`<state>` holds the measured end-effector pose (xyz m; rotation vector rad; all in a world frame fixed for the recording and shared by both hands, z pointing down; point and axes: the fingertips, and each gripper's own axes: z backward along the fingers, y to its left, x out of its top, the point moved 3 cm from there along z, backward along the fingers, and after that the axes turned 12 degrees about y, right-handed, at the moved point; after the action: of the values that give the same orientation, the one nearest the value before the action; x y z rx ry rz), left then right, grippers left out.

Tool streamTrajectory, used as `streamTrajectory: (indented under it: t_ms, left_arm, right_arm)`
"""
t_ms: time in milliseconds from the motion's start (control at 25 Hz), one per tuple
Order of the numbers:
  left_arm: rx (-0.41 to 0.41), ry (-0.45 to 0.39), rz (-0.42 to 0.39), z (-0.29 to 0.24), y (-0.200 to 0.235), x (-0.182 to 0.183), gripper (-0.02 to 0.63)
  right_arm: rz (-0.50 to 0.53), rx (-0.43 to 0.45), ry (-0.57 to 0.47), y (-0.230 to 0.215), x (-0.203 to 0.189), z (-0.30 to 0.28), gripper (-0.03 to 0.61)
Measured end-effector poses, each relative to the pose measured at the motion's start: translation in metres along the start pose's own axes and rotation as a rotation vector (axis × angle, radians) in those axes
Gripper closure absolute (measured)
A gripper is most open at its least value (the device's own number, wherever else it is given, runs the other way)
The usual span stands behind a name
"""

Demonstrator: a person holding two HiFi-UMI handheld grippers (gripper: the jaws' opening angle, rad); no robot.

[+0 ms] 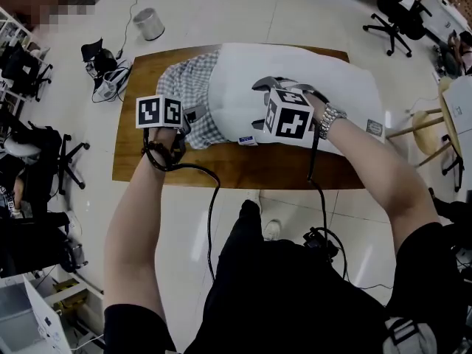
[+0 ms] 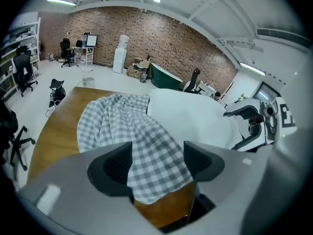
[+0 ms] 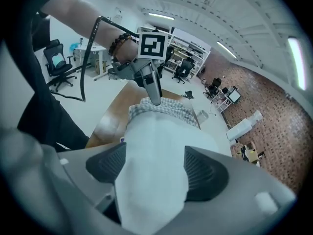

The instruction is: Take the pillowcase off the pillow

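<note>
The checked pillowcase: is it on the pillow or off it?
Mostly off: the pillowcase is bunched at one end of the white pillow, and the rest of it lies bare.

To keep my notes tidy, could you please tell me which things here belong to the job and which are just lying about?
Job:
pillowcase
pillow
left tongs
right tongs
table

Lying about:
bin
chairs
</note>
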<state>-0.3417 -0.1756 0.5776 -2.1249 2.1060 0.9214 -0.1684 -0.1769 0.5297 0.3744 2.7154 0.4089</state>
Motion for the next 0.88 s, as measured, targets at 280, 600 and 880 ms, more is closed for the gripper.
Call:
streamTrajectory:
  t_ms: [280, 600, 880]
  left_arm:
    - [0.007, 0.025, -0.133, -0.013, -0.008, -0.048, 0.235]
    - [0.145, 0.174, -0.405, -0.052, 0.009, -0.083, 0.193]
    - [0.328, 0.298, -0.654, -0.095, 0.047, -0.099, 0.176]
  right_arm:
    - [0.086, -0.087, 0.069, 0.024, 0.005, -0.033, 0.161]
    - [0.156, -0.197, 0.151, 0.024, 0.0, -0.068, 0.154]
    - [0.192, -0.266, 0.201, 0.027, -0.009, -0.095, 0.155]
